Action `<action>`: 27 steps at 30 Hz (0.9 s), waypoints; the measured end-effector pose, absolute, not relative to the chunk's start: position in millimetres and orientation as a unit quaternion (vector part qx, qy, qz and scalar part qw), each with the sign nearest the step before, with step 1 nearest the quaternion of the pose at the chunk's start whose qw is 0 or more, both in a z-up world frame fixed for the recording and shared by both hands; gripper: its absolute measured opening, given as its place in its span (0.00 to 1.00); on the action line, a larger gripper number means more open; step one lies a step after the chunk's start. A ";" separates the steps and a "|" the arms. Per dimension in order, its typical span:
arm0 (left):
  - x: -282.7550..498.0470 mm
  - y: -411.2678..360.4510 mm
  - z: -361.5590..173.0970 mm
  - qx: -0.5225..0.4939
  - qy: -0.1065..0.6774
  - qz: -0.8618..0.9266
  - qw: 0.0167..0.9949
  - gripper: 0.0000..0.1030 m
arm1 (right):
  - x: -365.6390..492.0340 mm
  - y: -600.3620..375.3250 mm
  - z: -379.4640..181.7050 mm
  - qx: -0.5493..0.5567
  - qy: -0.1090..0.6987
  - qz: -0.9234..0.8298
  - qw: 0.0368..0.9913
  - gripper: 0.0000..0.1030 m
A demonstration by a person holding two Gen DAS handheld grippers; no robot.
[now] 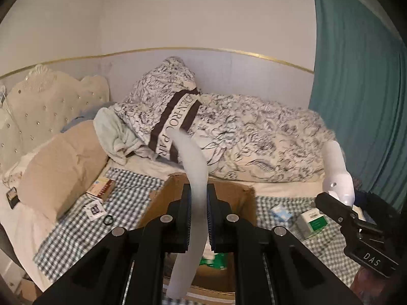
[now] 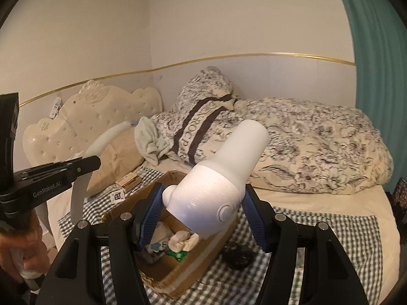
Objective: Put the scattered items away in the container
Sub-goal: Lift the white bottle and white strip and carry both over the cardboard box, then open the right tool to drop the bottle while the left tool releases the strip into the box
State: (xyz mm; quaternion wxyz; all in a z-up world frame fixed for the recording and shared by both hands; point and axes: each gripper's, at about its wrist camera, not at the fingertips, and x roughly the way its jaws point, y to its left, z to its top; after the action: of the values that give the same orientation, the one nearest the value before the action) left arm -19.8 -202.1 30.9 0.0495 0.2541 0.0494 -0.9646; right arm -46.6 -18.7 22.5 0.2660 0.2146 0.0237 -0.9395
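Left edge of the bed: cream tufted headboard [image 1: 38, 101], tan pillow [image 1: 61, 170] in front of it. On the checked cloth [image 1: 84, 228] beside the pillow – a small brown-and-white box [image 1: 100, 190], a printed tag [image 1: 94, 208], a black ring [image 1: 107, 219].

Left gripper [image 1: 198, 203] – fingers narrow, clamped on a curved white strip [image 1: 192, 190] that runs up past the pads and hangs down below them, over the cardboard box [image 1: 229, 195]. Box sits open on the cloth, mid-bed; right wrist view shows rolled socks [image 2: 184, 240] and a green packet [image 2: 178, 254] already inside.

Behind it: floral duvet [image 1: 254, 137] bunched against the wall, pale green towel [image 1: 114, 134] at its left end.

Right gripper [image 2: 201, 216] – fingers about half spread, gripping a white handheld fan [image 2: 216, 190] by its fat lower body, neck pointing up and away, above the box's right side.

Right of the box on the cloth: a light blue packet [image 1: 279, 213], a green-and-white carton [image 1: 313, 222], a black round thing [image 2: 239, 256]. Teal curtain [image 1: 356, 76] at far right.
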 end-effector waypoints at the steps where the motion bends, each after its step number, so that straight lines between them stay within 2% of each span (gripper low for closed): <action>1: -23.2 -204.3 27.6 0.260 0.045 -0.963 0.048 0.10 | -49.1 -24.5 19.6 0.217 0.027 -0.938 0.269 0.60; 27: -78.7 -243.3 -84.3 0.385 0.066 -0.920 0.029 0.10 | -106.2 -122.1 -73.0 0.307 0.088 -0.899 0.299 0.59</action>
State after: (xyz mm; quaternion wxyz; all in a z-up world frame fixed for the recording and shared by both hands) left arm -78.7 -243.3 -84.3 0.0288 0.3849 0.0662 -0.9201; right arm -106.2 -122.1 -73.0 0.2994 0.3070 0.0882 -0.8991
